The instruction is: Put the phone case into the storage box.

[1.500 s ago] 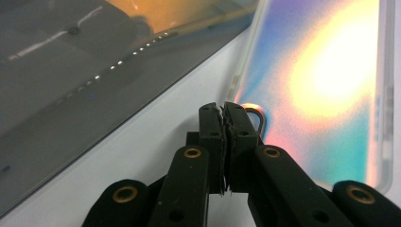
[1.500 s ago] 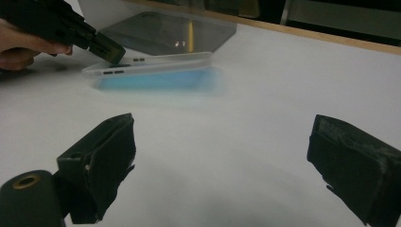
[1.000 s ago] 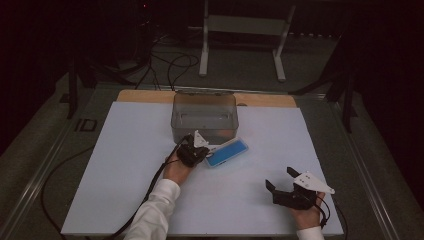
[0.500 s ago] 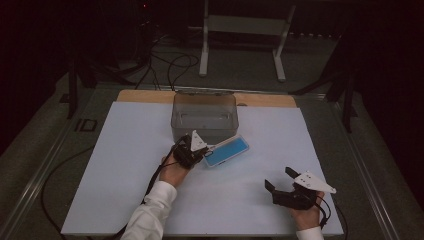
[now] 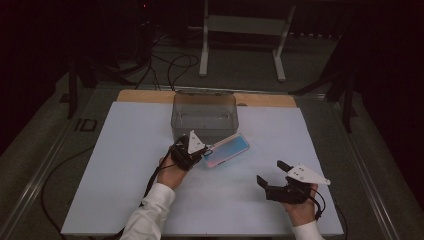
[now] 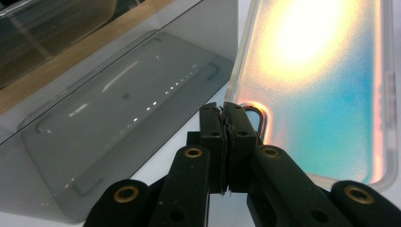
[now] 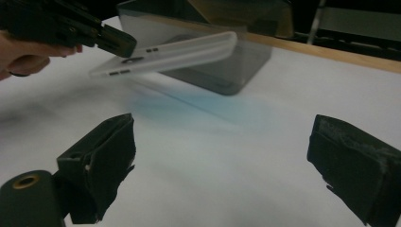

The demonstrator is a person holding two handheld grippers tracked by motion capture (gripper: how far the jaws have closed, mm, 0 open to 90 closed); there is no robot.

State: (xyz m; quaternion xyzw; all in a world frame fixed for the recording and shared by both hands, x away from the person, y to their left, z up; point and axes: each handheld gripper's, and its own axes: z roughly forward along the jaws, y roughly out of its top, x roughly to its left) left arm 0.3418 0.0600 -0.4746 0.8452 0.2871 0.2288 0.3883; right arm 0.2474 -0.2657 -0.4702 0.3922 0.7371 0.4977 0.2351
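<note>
A phone case with a blue-to-pink back and a clear rim is held off the white table, tilted, just in front of a smoky clear plastic box. My left gripper is shut on the case's near corner; in the left gripper view the jaws pinch its rim by the camera cut-out, and the case spreads up to the right. The right gripper view shows the case edge-on above the table. My right gripper rests open at the front right, nothing between its fingers.
The white board covers most of the table, with a wooden strip along its far edge. The box stands at the middle back. Cables and a metal stand lie on the floor beyond.
My left gripper has carried the phone case a little to the right and lifted its far end. The right gripper has barely moved.
</note>
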